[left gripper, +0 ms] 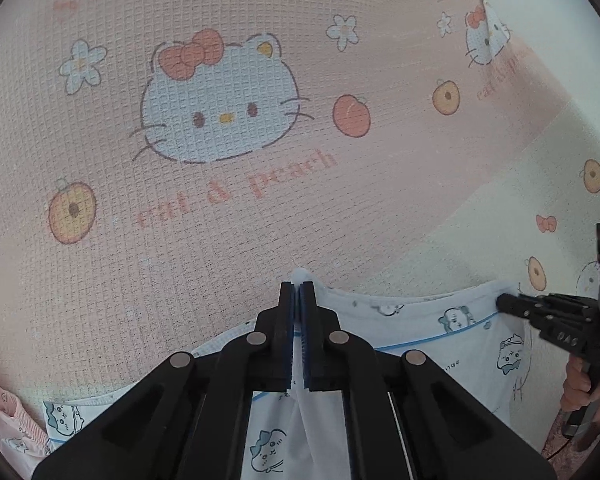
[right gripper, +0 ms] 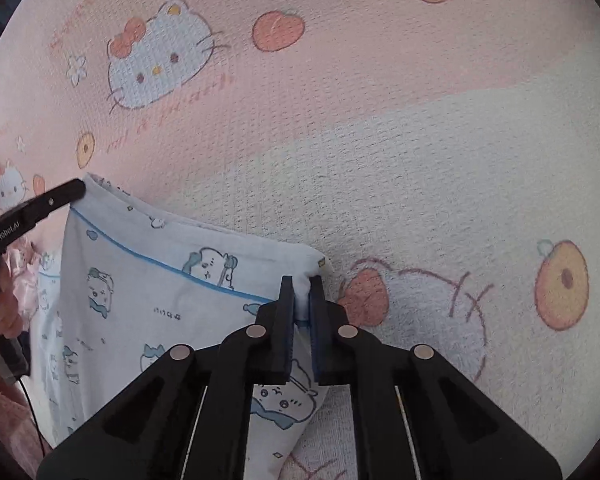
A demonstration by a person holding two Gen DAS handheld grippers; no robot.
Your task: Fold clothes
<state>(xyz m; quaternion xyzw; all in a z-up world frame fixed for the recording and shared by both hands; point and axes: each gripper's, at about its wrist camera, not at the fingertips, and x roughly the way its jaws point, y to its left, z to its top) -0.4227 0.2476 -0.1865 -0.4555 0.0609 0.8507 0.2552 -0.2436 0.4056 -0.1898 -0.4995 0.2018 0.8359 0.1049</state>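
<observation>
A white garment point(left gripper: 432, 328) with small blue cartoon prints and a thin blue stripe hangs between my two grippers above a pink blanket point(left gripper: 220, 120). My left gripper point(left gripper: 299, 292) is shut on one top corner of it. My right gripper point(right gripper: 302, 292) is shut on the other top corner, and the garment point(right gripper: 140, 300) hangs down to its left. The right gripper also shows in the left wrist view point(left gripper: 508, 305), and the left gripper in the right wrist view point(right gripper: 76, 190). The top edge sags slightly between them.
The pink and cream waffle blanket point(right gripper: 380, 160) with cat and peach prints covers the whole surface. Pink ruffled cloth point(left gripper: 4, 420) lies at the lower left of the left wrist view. A hand point(left gripper: 584, 384) holds the right gripper's handle.
</observation>
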